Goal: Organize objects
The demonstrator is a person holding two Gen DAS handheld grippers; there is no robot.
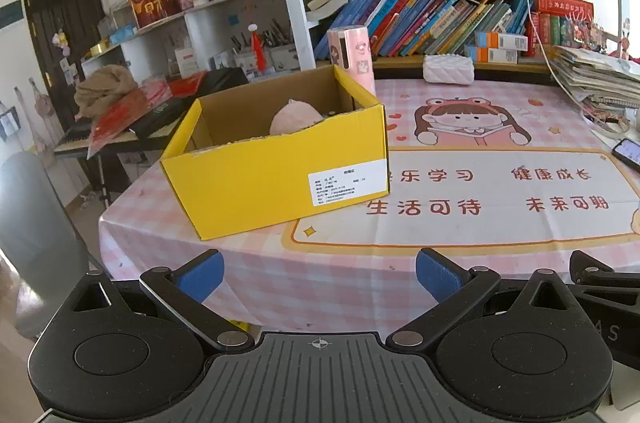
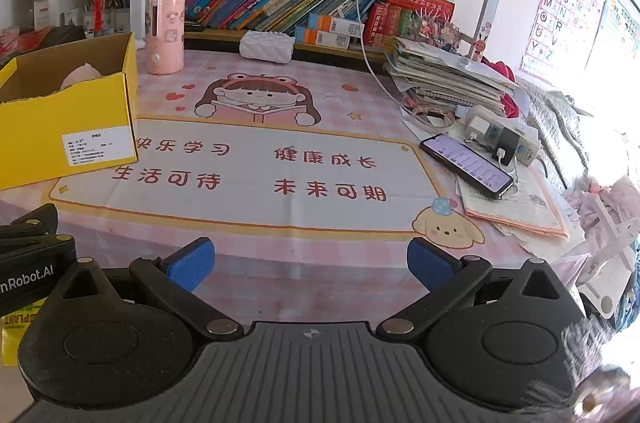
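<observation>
A yellow cardboard box (image 1: 276, 175) stands open on the pink checked tablecloth (image 1: 320, 283), at the table's left side; a pale pink rounded object (image 1: 294, 119) lies inside it. The right wrist view has the same box (image 2: 68, 135) at far left. My left gripper (image 1: 319, 273) hovers open over the table's near edge, in front of the box, holding nothing. My right gripper (image 2: 310, 263) is open too, empty, low over the near edge at the middle of the table. The left gripper's body (image 2: 28, 243) pokes in at the left of the right wrist view.
A pink cylinder (image 2: 165, 33) and a white quilted case (image 2: 266, 47) stand at the back below the bookshelf. A phone (image 2: 466, 165) on a cable, a power strip (image 2: 504, 139) and stacked papers (image 2: 444, 75) crowd the right side. A grey chair (image 1: 32, 223) stands left of the table.
</observation>
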